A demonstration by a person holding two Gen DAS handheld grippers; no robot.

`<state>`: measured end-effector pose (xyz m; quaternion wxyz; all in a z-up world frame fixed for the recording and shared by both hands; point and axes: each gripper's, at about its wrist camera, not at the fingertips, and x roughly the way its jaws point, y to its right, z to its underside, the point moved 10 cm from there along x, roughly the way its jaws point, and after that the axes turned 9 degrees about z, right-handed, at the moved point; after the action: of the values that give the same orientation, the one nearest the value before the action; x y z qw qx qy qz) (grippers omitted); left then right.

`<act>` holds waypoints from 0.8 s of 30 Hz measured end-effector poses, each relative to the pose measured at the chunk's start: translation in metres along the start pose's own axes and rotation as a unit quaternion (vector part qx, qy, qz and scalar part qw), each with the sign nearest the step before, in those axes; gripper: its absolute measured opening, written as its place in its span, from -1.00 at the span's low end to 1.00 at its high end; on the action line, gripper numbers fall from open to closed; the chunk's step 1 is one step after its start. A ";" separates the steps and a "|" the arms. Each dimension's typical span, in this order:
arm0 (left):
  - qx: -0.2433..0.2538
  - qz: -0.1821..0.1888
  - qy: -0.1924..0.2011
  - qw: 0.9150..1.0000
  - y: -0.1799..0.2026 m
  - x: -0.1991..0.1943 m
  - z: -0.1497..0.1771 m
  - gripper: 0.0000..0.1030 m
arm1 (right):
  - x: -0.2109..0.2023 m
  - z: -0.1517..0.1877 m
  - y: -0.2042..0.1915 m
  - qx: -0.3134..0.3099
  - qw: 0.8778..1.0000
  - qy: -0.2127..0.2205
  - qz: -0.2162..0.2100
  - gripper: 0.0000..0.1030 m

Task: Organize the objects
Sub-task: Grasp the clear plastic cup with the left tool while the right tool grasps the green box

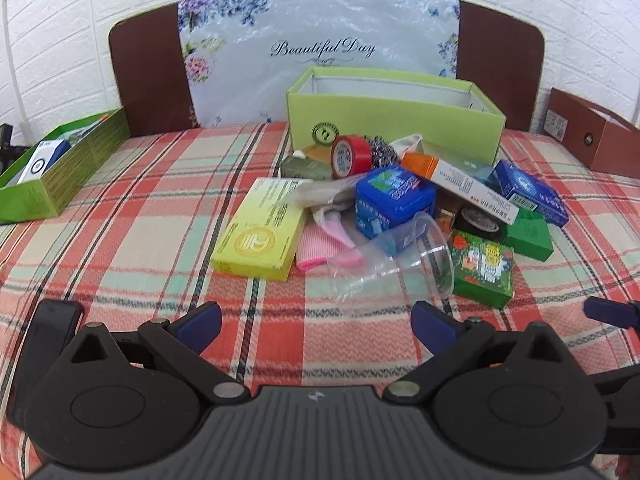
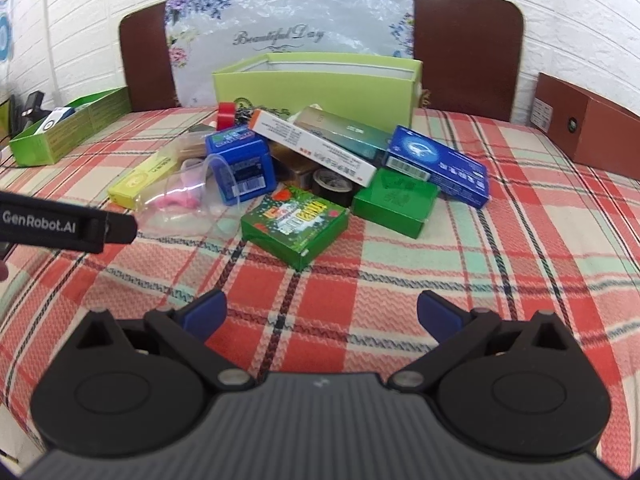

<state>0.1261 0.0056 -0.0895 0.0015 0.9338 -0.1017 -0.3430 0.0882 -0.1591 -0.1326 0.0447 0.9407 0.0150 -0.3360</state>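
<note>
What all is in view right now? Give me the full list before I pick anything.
large open box: 1, light green, behind pile
tray box: 1, green, far left, holds items
brown box: 1, far right
red tape roll: 1, pile's back
black tape roll: 1, under boxes
yellow box: 1, pile's left
blue cube box: 1, pile's middle
flat blue box: 1, pile's right
plain green box: 1, right front
printed green box: 1, front
clear cup: 1, on its side
pink cloth: 1, beside the cup
left gripper: open
right gripper: open
</note>
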 end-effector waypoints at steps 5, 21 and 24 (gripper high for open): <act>0.011 0.031 0.013 0.999 -0.012 0.002 -0.010 1.00 | 0.017 -0.017 -0.011 -0.046 0.998 0.022 -0.046 1.00; 0.148 0.231 -0.006 0.962 0.048 0.040 -0.029 1.00 | 0.058 -0.025 -0.027 -0.097 0.988 -0.008 -0.117 0.37; 0.133 0.228 -0.036 0.964 0.041 0.049 -0.016 0.91 | 0.041 -0.015 -0.023 -0.086 0.990 -0.021 -0.113 0.36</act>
<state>0.1650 -0.0451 -0.1050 -0.0485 0.8648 -0.3569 -0.3499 0.1275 -0.1354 -0.1488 0.0877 0.9184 0.1492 -0.3558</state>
